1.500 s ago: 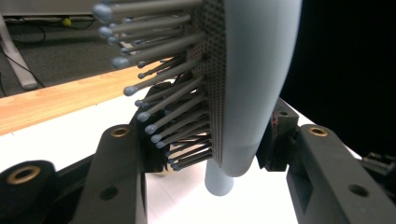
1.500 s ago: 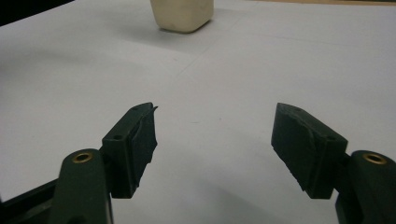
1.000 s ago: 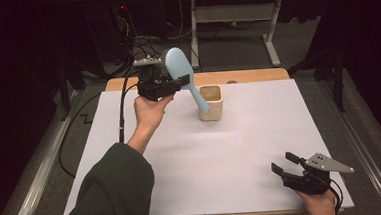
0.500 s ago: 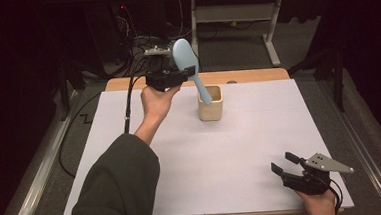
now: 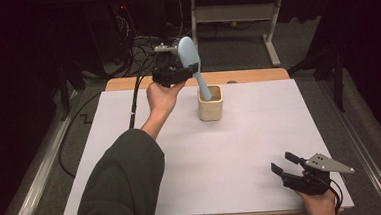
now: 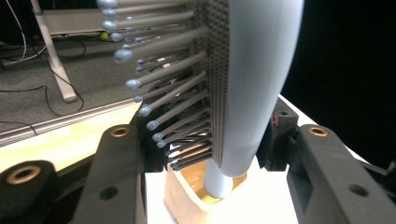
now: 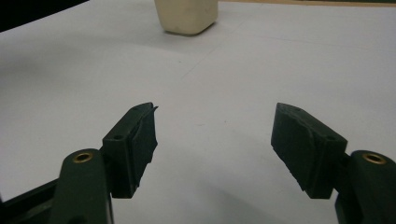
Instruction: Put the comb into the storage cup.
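A light blue hairbrush (image 5: pixel 194 64) is held tilted in my left gripper (image 5: pixel 189 72), which is shut on it near the base of its head. The brush's handle end dips into a cream square cup (image 5: pixel 211 102) at the far middle of the table. In the left gripper view the brush head (image 6: pixel 252 79) with its bristles stands between the jaws (image 6: pixel 212 154), above the cup (image 6: pixel 187 200). My right gripper (image 5: pixel 285 163) rests open near the table's front right corner. Nothing lies between its jaws (image 7: pixel 215 135), and the cup (image 7: pixel 186 16) stands far ahead of them.
The table top (image 5: pixel 260 133) is covered in white, with a wooden strip (image 5: pixel 256 75) along its far edge. A black cable (image 5: pixel 134 101) trails from the left gripper off the far left. A metal stand (image 5: pixel 269 37) and wires lie on the floor beyond.
My left gripper has carried the brush to the right and stood it more upright, so its handle end now sits in the cup's mouth. The right gripper has not moved.
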Demonstrator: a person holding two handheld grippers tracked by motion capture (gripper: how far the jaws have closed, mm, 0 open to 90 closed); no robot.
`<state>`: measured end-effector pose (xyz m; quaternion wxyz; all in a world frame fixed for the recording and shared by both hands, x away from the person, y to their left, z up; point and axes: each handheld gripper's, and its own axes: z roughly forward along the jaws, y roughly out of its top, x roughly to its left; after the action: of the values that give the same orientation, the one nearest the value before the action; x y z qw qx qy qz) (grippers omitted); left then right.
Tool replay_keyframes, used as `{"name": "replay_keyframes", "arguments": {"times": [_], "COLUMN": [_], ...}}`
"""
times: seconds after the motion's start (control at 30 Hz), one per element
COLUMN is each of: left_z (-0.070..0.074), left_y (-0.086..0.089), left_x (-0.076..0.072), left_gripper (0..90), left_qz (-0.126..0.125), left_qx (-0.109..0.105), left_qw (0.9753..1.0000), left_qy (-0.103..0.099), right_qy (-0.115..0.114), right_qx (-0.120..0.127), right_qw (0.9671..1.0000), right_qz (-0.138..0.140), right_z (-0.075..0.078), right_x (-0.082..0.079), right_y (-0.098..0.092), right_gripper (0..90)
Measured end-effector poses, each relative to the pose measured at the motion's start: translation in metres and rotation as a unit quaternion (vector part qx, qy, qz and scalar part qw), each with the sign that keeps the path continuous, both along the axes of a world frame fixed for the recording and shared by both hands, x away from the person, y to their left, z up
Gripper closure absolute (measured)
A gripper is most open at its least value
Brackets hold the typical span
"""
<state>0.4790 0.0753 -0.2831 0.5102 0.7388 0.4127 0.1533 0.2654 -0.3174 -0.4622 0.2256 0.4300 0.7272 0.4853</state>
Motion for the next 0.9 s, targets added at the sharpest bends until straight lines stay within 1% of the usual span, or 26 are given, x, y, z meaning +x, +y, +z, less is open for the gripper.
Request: {"name": "replay_keyframes", "arguments": {"times": [0.13,0.53,0.7,0.9], "left_z": [-0.004,-0.019,-0.027,-0.033], "left_y": [-0.003,-0.011,-0.010,-0.008], "left_x": [0.003,0.010,0.013,0.013], "left_gripper": [53.9,53.6,53.4,53.3], "left_qz": [0.003,0.001,0.002,0.006], "left_qx": [-0.001,0.015,0.012,0.013], "left_qw": [1.0000,0.9998,0.9996,0.9994], "left_qy": [0.004,0.017,0.027,0.031], "right_qy": [0.000,-0.005,-0.005,-0.005], "right_qx": [0.000,0.002,0.003,0.001], "right_qw": [1.0000,1.0000,1.0000,1.0000], "right_qz": [-0.001,0.000,-0.002,-0.001], "right_z": [0.000,0.000,0.000,0.000], "right_x": [0.000,0.000,0.000,0.000], "right_y": [0.000,-0.001,-0.002,-0.001], "right_gripper": [31.4,31.5,31.3,31.2]}}
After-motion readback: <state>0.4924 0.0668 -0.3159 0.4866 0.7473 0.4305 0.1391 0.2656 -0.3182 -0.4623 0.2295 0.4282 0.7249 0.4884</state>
